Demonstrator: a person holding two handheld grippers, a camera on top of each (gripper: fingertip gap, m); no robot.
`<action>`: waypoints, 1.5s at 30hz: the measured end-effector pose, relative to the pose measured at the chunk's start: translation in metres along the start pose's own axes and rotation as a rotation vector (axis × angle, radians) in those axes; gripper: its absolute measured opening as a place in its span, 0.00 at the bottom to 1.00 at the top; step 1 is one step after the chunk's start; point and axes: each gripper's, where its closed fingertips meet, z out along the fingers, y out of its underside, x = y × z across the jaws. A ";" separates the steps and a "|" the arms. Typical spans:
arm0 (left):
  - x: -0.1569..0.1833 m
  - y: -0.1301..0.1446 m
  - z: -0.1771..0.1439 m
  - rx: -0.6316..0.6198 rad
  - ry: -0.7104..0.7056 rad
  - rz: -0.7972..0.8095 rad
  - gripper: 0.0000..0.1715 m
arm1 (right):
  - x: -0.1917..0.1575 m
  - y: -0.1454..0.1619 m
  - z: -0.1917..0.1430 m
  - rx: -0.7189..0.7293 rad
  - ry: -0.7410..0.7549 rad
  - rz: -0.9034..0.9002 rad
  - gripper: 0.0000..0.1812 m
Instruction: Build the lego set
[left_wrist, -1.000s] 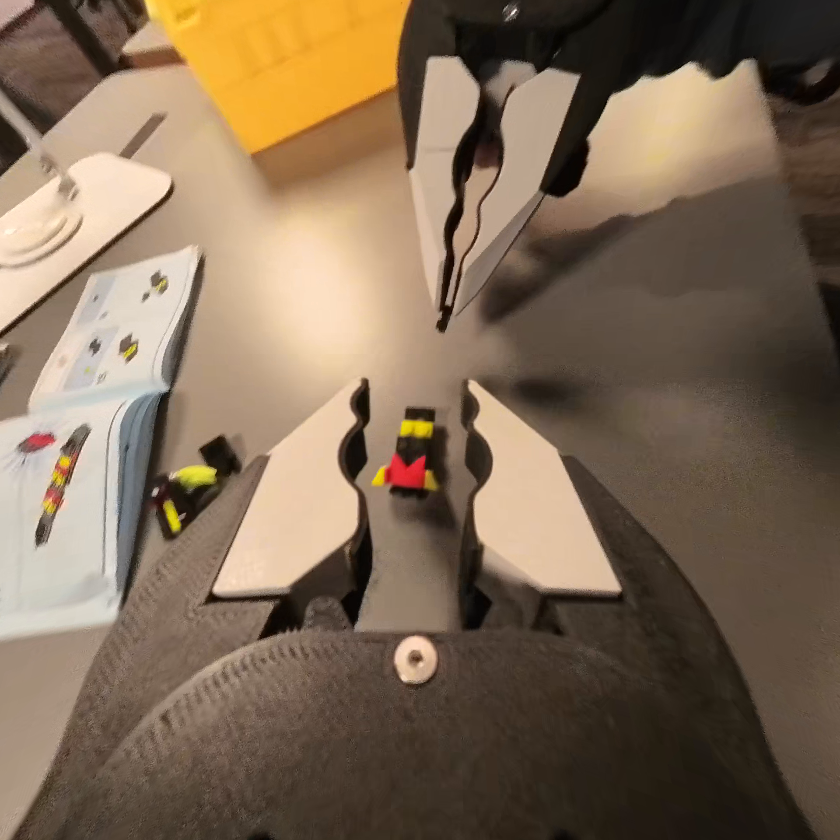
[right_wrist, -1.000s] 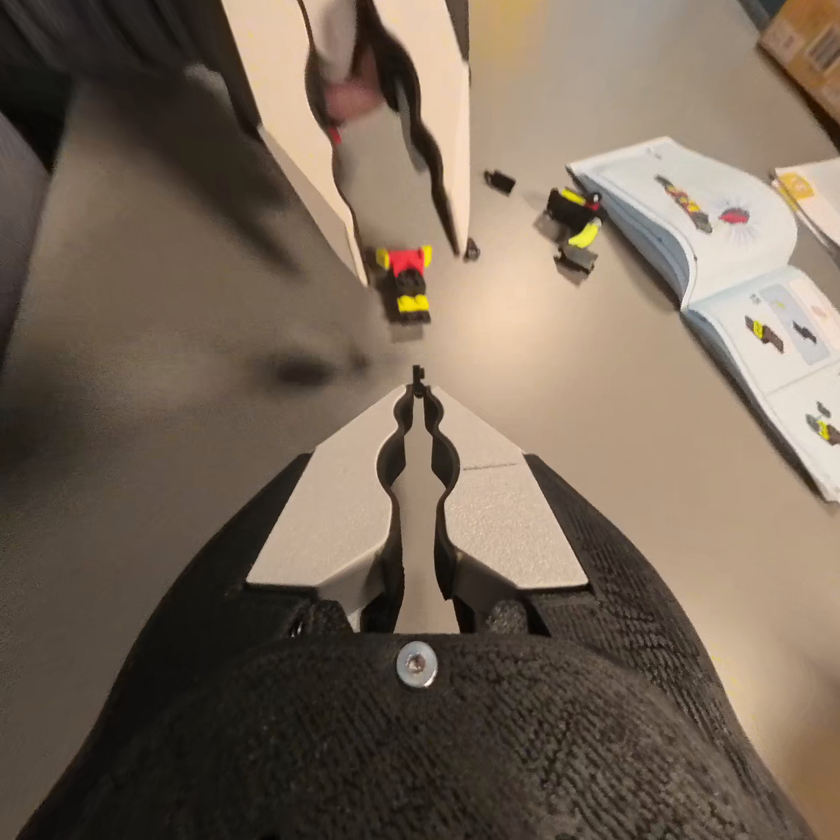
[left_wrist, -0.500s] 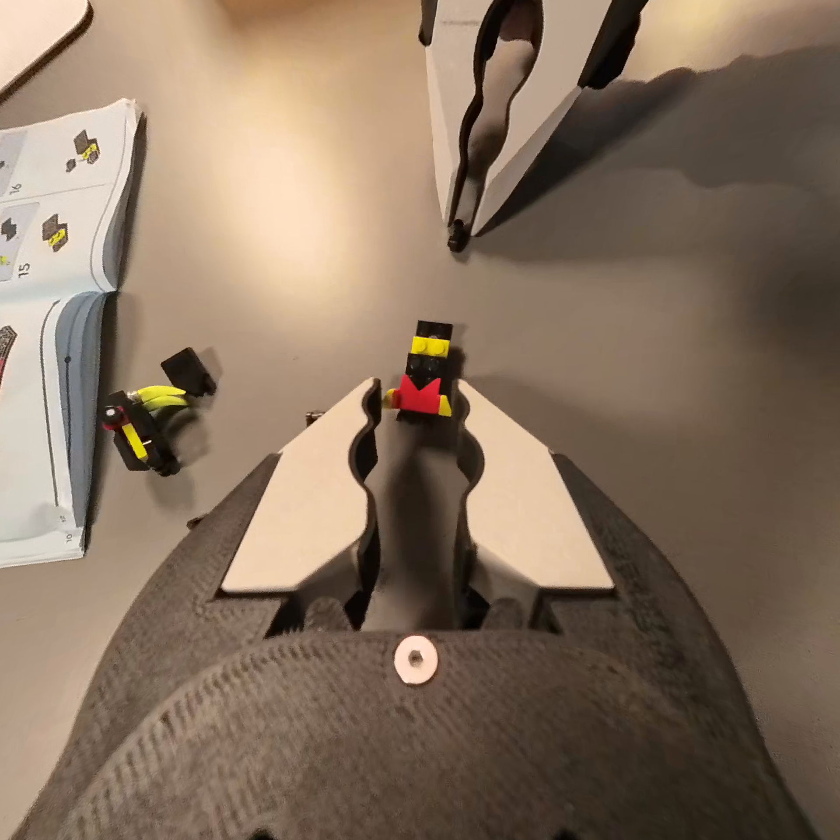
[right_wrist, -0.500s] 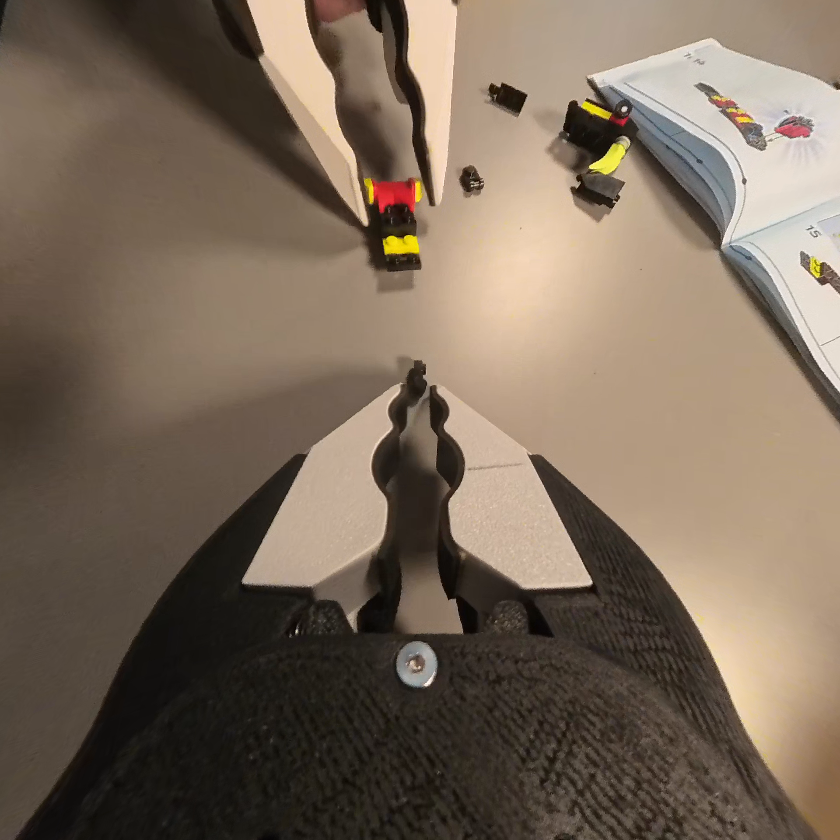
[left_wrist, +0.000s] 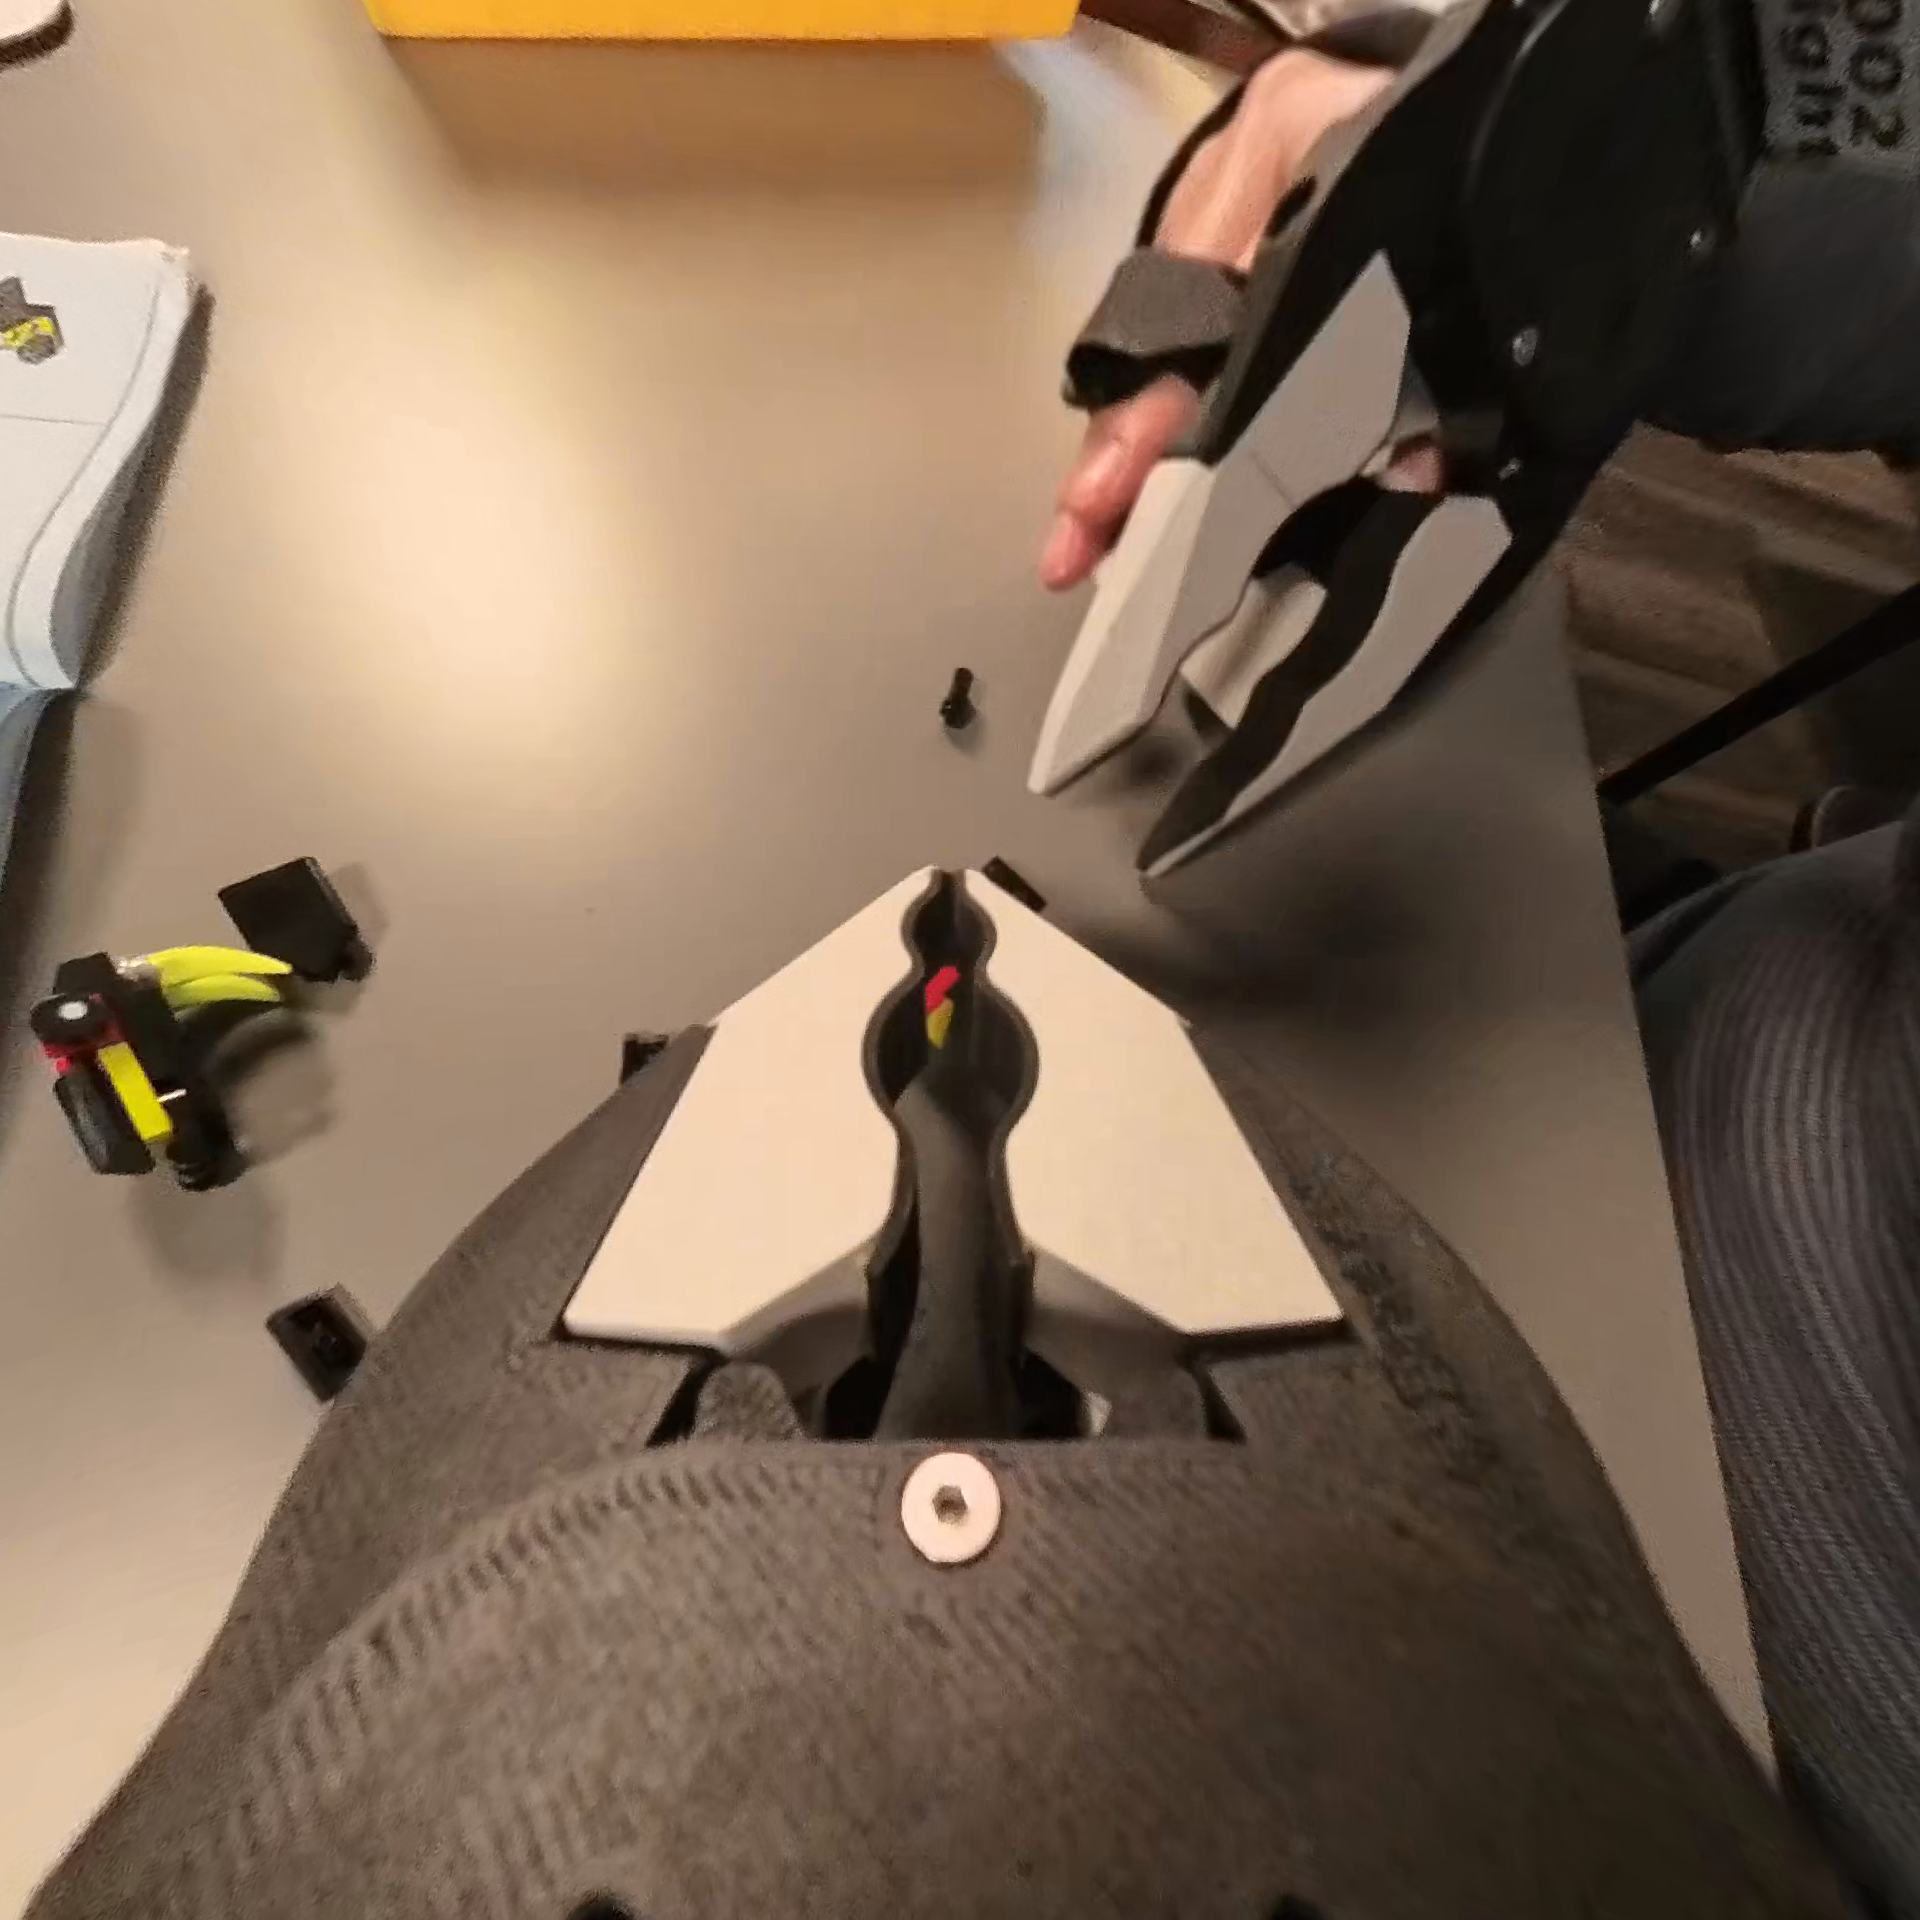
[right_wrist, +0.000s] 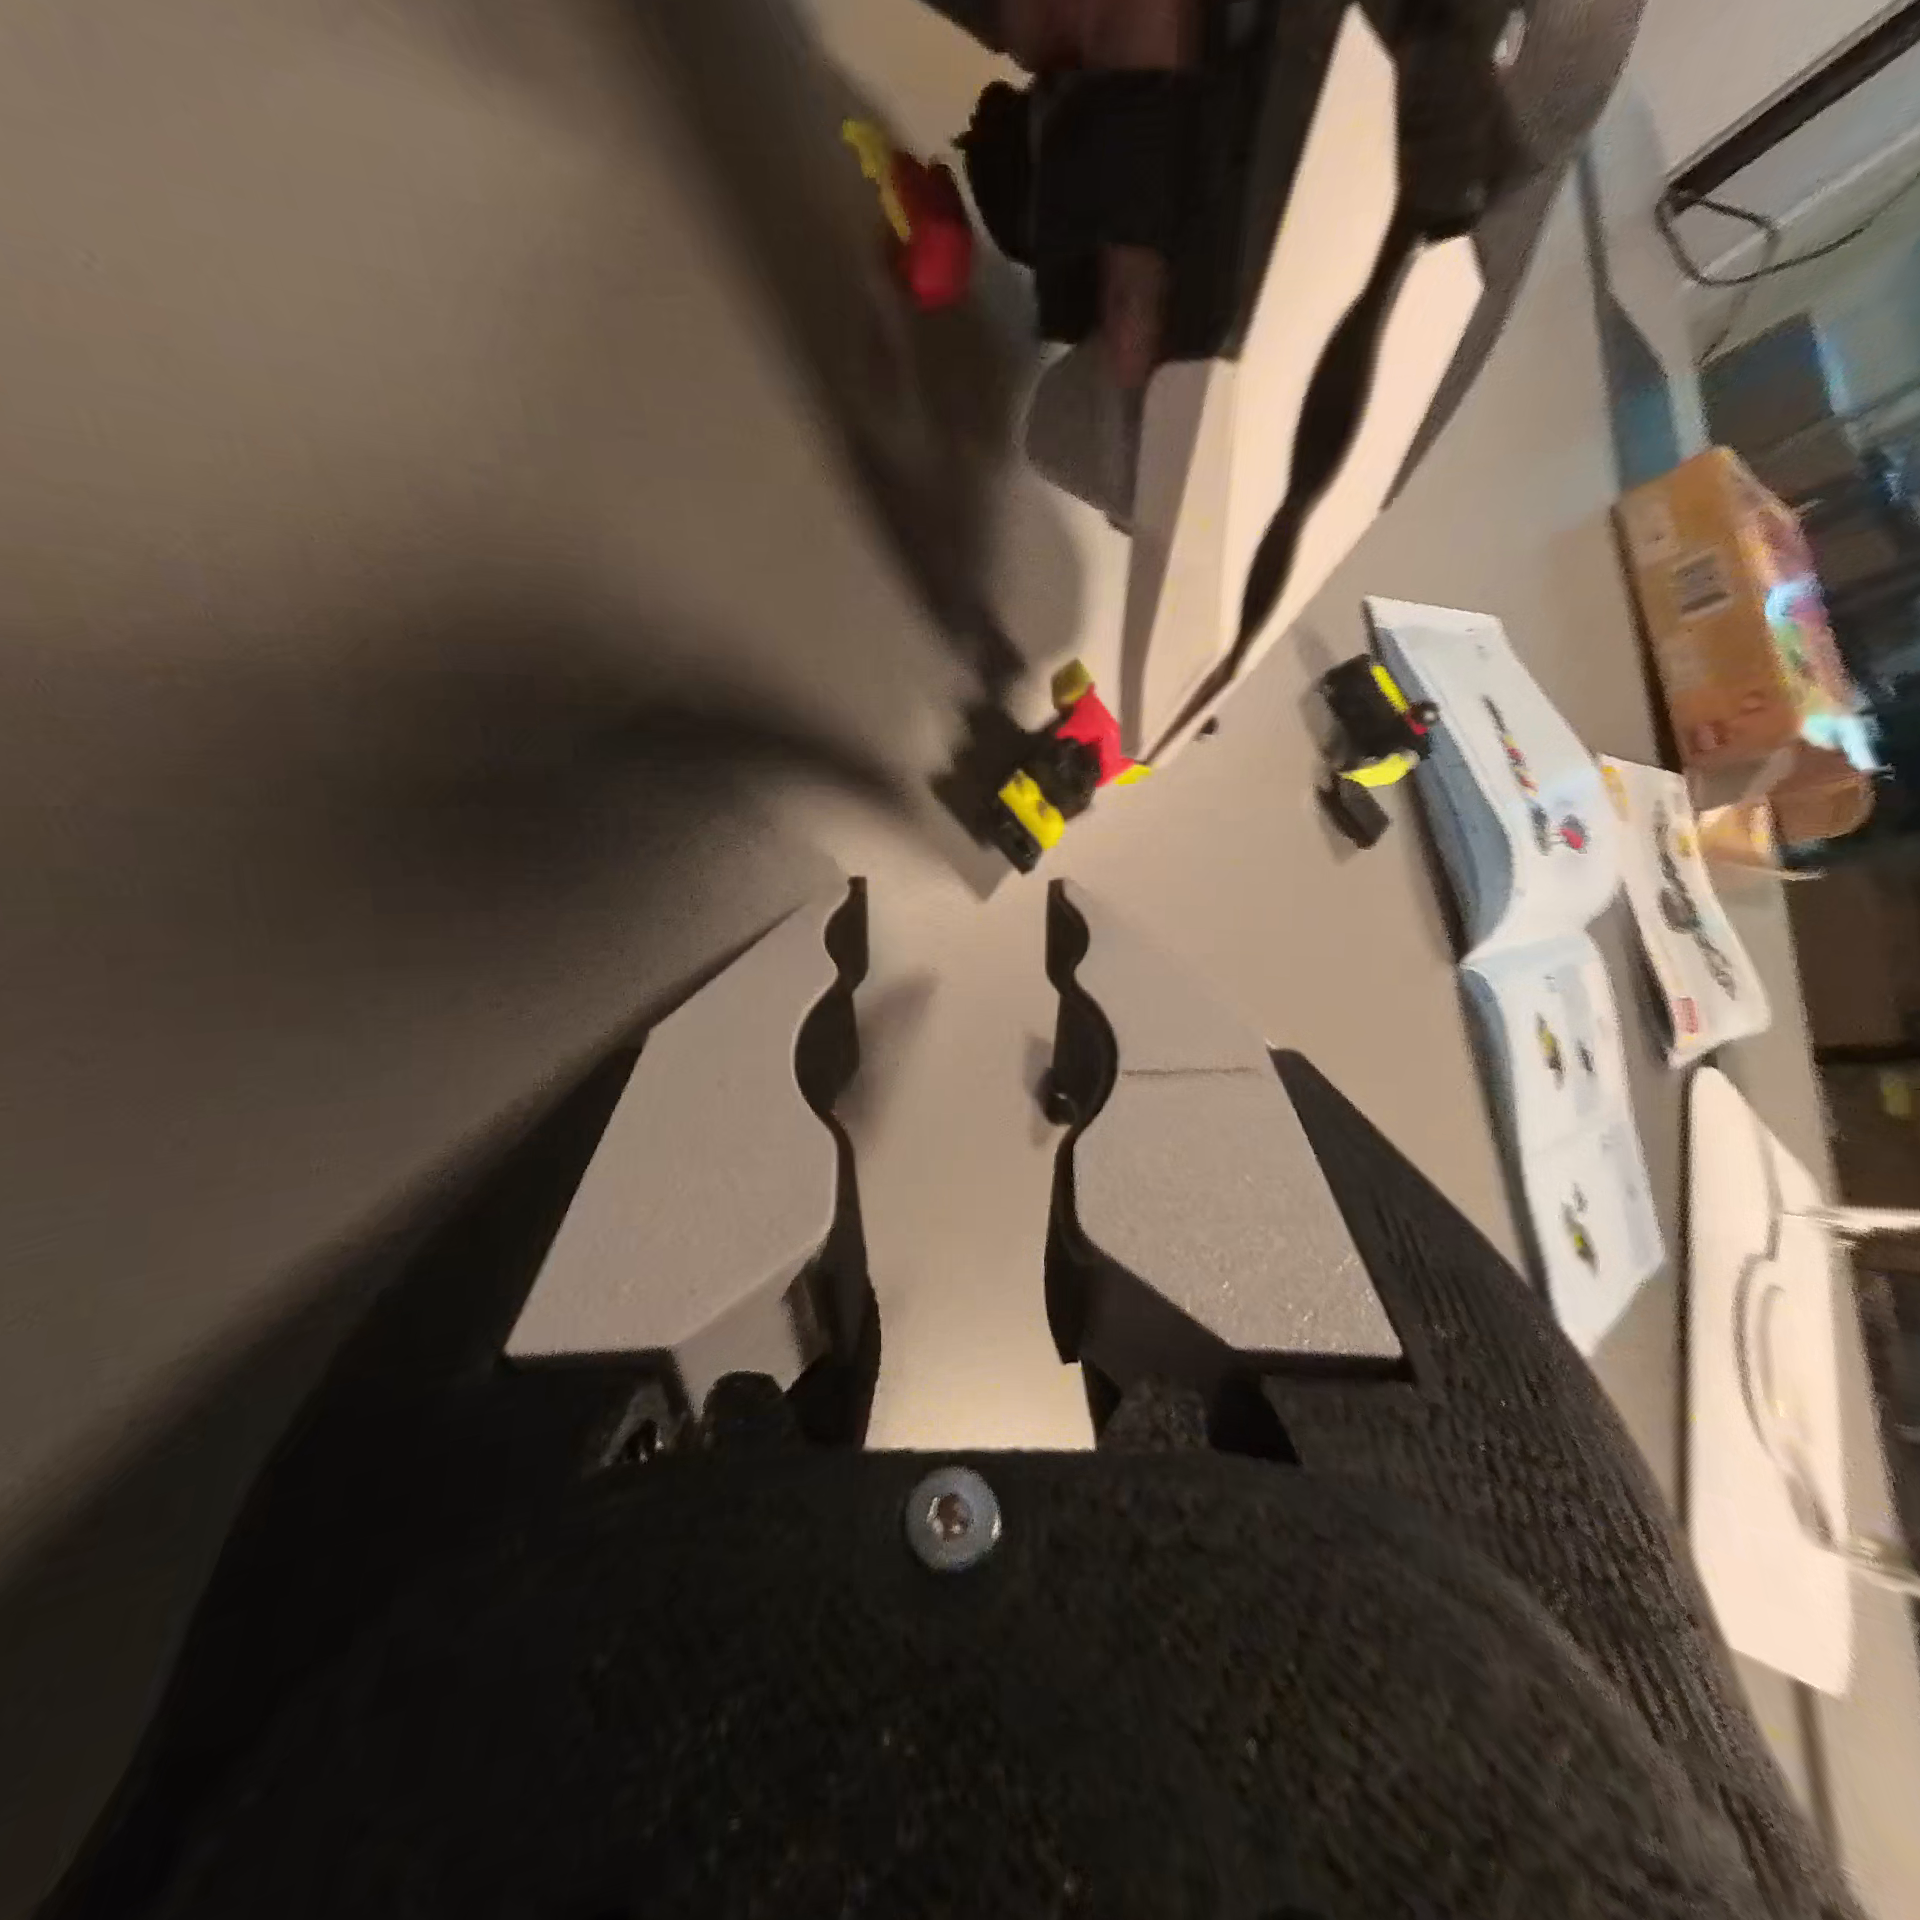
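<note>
red-yellow-black lego piece (right_wrist: 1049, 774) at 12 o'clock, on the tabletop (left_wrist: 582, 540), pinched at its red end by left tongs (left_wrist: 948, 881) | right tongs (right_wrist: 951, 894) spread wide, holding nothing | small black pin (left_wrist: 954, 694) loose at 12 o'clock | instruction booklet (right_wrist: 1538, 935) at 2 o'clock

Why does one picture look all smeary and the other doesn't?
Right wrist view: motion-smeared, especially the grey table at left and the red, yellow and black lego piece. Left wrist view: mostly sharper, though the black-and-yellow lego cluster blurs; warm glare on the tabletop's upper left.
</note>
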 end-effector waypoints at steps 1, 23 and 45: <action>0.000 0.001 0.000 -0.001 -0.001 0.003 0.02 | -0.002 -0.001 0.003 0.006 -0.010 0.031 0.17; -0.005 0.019 -0.005 -0.084 -0.055 0.099 0.29 | 0.026 0.002 0.030 -0.135 0.098 0.187 0.05; -0.015 0.006 0.027 -0.162 -0.128 0.650 0.10 | 0.029 0.019 0.000 0.056 -0.069 0.562 0.19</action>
